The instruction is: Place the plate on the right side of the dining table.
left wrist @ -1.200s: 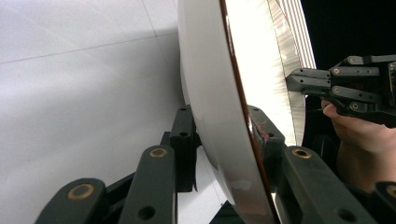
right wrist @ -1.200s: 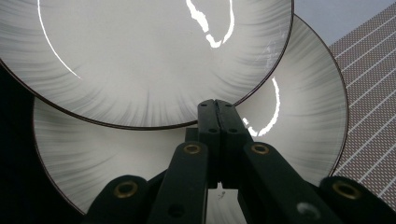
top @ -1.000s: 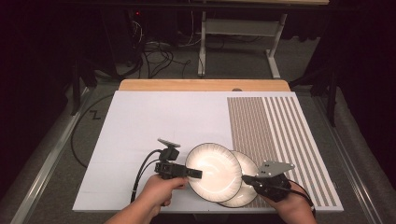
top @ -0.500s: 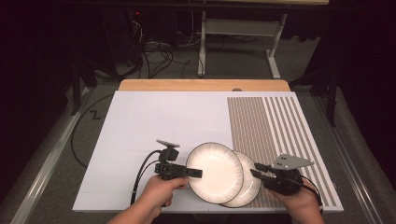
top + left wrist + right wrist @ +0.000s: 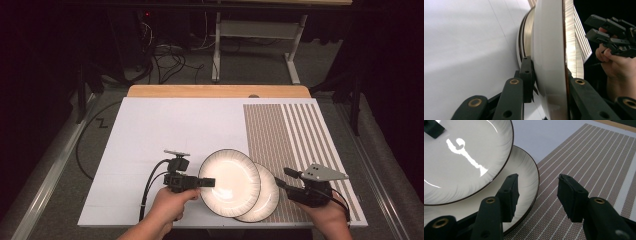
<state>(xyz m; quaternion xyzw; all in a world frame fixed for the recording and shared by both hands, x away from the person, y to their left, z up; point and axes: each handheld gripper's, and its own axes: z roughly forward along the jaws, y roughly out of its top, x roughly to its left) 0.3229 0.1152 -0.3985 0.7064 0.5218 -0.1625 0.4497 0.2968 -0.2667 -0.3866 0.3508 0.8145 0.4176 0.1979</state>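
The upper plate looks like glazed ceramic: white, very glossy, with sharp lamp glints in the right gripper view, faint grey brushed streaks toward a thin dark rim line. The lower plate has the same glossy glaze and dark edging. The placemat looks woven, matt and finely textured, brown with pale stripes. The table cover is a smooth, matt white sheet, paper-like or plastic; which one cannot be told. The tabletop edge behind it is light wood with a dull sheen. The left gripper and right gripper are matt black plastic with brassy metal rivets; the right carries a flat grey plate of dull finish.
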